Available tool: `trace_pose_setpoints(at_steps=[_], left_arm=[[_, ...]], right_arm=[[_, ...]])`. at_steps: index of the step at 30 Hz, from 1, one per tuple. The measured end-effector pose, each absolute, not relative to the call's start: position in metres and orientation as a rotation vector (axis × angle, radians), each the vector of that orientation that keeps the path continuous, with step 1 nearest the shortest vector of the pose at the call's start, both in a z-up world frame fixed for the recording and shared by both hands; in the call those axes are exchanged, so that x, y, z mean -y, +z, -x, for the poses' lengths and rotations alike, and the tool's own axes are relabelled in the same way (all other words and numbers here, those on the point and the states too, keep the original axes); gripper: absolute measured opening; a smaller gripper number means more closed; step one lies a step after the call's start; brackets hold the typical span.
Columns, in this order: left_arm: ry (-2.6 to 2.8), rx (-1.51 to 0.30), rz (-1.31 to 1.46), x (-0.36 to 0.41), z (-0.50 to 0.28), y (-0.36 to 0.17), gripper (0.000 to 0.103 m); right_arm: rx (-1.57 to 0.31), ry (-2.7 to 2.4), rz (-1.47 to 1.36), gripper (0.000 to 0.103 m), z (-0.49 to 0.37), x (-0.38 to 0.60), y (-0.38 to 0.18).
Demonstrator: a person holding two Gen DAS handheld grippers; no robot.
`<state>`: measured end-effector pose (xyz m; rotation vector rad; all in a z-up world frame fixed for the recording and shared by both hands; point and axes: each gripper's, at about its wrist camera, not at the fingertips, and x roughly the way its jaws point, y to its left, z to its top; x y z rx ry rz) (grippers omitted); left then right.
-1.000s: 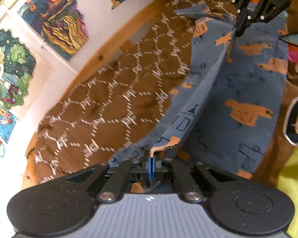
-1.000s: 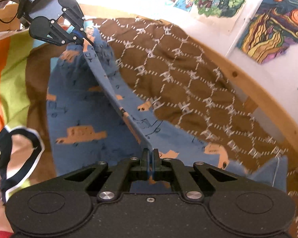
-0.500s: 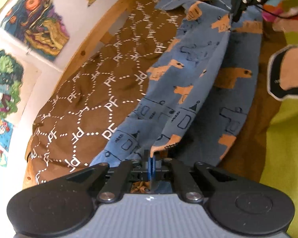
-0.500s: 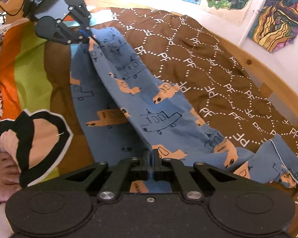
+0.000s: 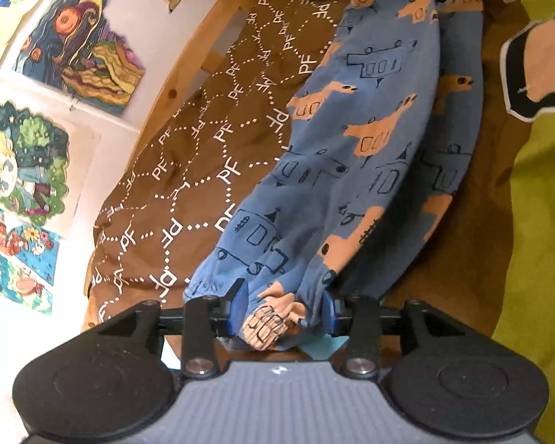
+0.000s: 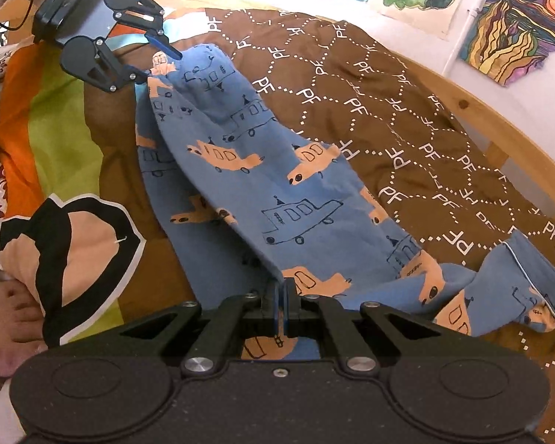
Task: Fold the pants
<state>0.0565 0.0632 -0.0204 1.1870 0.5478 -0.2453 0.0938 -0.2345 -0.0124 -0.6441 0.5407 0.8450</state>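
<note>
Pants [image 5: 370, 140] right under the left gripper [image 5: 281, 310], blue with orange and outlined vehicles, lying long across the bed. The left gripper's jaws are opening, blue pads parted either side of a bunched end of the cloth; the fabric sits loose between them, not pinched. From there the pants run away up the brown blanket [image 5: 188, 185] with its white dotted PF pattern, one layer laid over the other along a lengthwise fold.

Over to the right wrist view: the right gripper [image 6: 279, 309] is clamped tight on the folded edge of the pants [image 6: 277, 185], pads together with cloth between them. To its right, a piped cuff [image 6: 529, 281] lies crumpled on the blanket [image 6: 407, 118]. At left, a bare foot [image 6: 7, 322] sits beside a black, peach and white patch [image 6: 70, 251] on the striped cover [image 6: 51, 125]. Farther up, the left gripper [image 6: 159, 57] shows at the far end of the pants, fingers spread around the gathered end. Beyond that, the wooden bed rail [image 6: 499, 114], then the wall with bright drawings [image 6: 514, 22].
</note>
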Motion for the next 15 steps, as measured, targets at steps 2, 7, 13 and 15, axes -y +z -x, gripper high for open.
trace_pose_setpoints(at_steps=[2,7,13,15], left_arm=[[-0.25,-0.528,-1.226,-0.062,-0.054,-0.021,0.018],[-0.272,-0.48,-1.339,-0.061,-0.052,-0.019,0.008],[-0.286,-0.493,-1.399,-0.065,-0.056,-0.025,0.008],[-0.286,-0.525,-1.374,-0.064,-0.059,-0.031,0.008]], right_arm=[[-0.535,0.842,0.654,0.001,-0.092,0.235,-0.014],[-0.516,0.852,0.675,0.001,-0.085,0.234,-0.014],[-0.524,0.887,0.715,0.001,-0.075,0.227,-0.017],[-0.537,0.887,0.732,0.001,-0.074,0.223,-0.023]])
